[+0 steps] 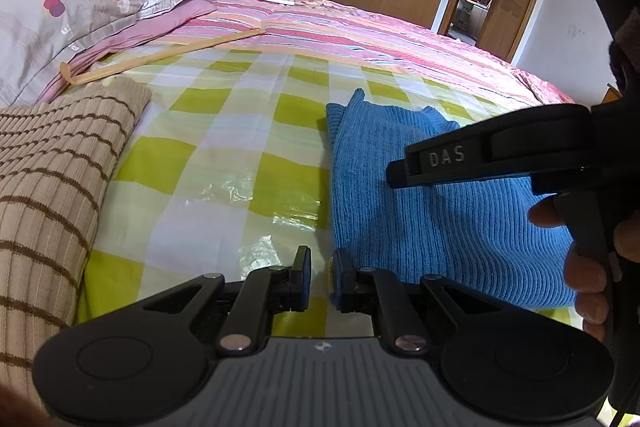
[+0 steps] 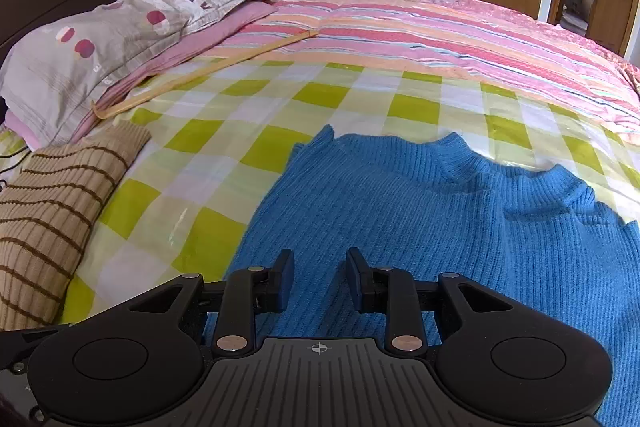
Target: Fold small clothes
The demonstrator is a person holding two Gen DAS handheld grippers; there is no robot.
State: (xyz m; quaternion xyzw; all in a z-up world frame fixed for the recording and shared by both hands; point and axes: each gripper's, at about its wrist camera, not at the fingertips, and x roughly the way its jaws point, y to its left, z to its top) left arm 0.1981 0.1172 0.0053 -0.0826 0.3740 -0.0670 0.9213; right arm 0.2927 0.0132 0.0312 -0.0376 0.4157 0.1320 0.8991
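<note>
A blue knitted sweater (image 1: pixel 420 195) lies on the green-checked plastic sheet (image 1: pixel 224 155) on the bed. In the right wrist view the sweater (image 2: pixel 440 227) lies spread out with its collar at the far side. My left gripper (image 1: pixel 320 279) hovers at the sweater's near left edge, its jaws a narrow gap apart and empty. My right gripper (image 2: pixel 318 279) is open and empty, low over the sweater's near left part. The right gripper also shows in the left wrist view (image 1: pixel 496 151), held in a hand above the sweater.
A folded beige sweater with brown stripes (image 1: pixel 52 179) lies at the left, also in the right wrist view (image 2: pixel 56 211). Pillows (image 1: pixel 68 15) and a wooden stick (image 1: pixel 160 57) lie beyond it. A pink striped quilt (image 1: pixel 360 39) covers the far bed. Wardrobes and a door stand behind.
</note>
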